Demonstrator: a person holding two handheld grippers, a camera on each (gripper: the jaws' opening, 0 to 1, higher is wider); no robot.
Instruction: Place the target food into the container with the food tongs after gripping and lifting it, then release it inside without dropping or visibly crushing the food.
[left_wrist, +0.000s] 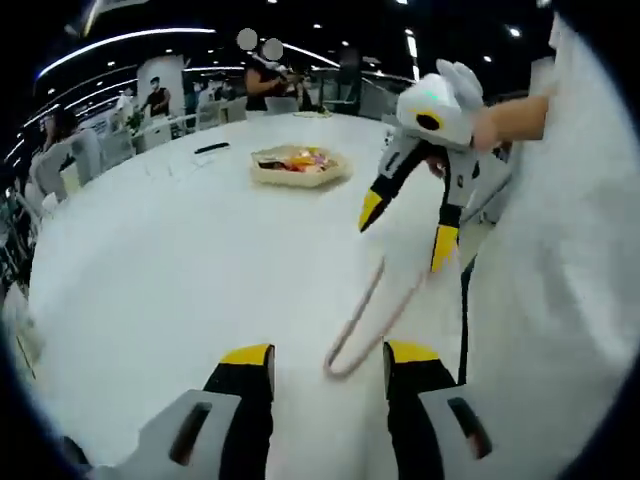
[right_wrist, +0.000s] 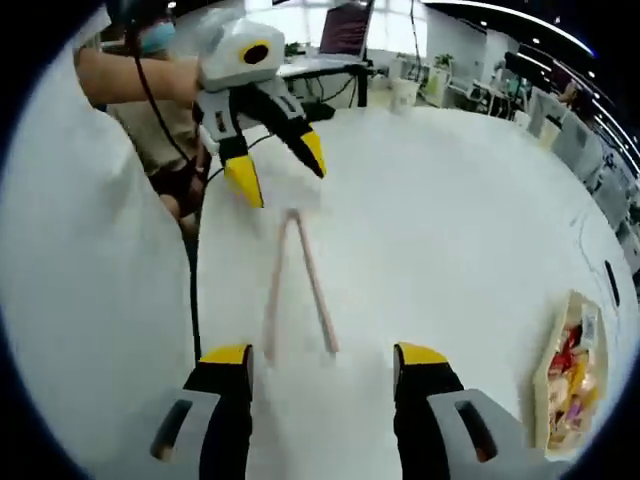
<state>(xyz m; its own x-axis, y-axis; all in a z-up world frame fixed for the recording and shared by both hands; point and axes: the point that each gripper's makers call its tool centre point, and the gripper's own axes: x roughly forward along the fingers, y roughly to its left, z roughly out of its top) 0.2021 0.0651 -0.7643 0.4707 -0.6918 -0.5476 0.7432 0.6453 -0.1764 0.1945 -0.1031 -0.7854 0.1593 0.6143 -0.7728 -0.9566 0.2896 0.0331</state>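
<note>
pink food tongs (left_wrist: 365, 315) lie flat on the white table (left_wrist: 180, 260), between the left gripper (left_wrist: 330, 362) and right gripper (right_wrist: 323, 362); both sets of fingers are spread, grasping nothing. a shallow tray of wrapped snacks (left_wrist: 298, 165) sits well apart, toward the far edge. the tongs look light, springy and slippery; best gripped mid-arm, near the hinge.

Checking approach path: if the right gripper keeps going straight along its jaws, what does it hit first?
Probably the food tongs, lying on the white table between the open jaws of the right gripper. Beyond them hovers the left gripper, likely higher; depth is unclear.
</note>
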